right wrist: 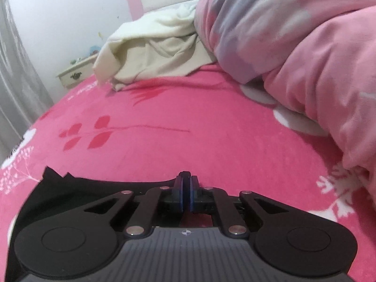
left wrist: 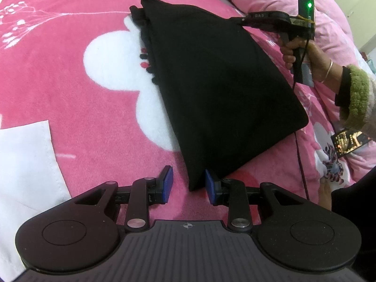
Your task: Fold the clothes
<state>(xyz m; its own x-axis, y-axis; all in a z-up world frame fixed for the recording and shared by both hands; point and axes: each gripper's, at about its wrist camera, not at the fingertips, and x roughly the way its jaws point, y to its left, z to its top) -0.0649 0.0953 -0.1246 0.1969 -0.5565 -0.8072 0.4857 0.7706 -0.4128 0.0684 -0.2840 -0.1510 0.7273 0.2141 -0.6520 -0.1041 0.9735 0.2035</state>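
Note:
A black garment lies folded on the pink blanket, and its far edge shows low in the right wrist view. My left gripper is open just above the blanket. The garment's near corner lies between its blue pads, close to the right one, and is not pressed. A person's hand holds my right gripper at the garment's far right corner. That gripper has its jaws almost together, with dark fabric in the thin slit between them.
A white cloth lies at the left. A bunched pink quilt and a cream blanket fill the far side of the bed, with a nightstand beyond. A black cable and a green-cuffed sleeve are at the right.

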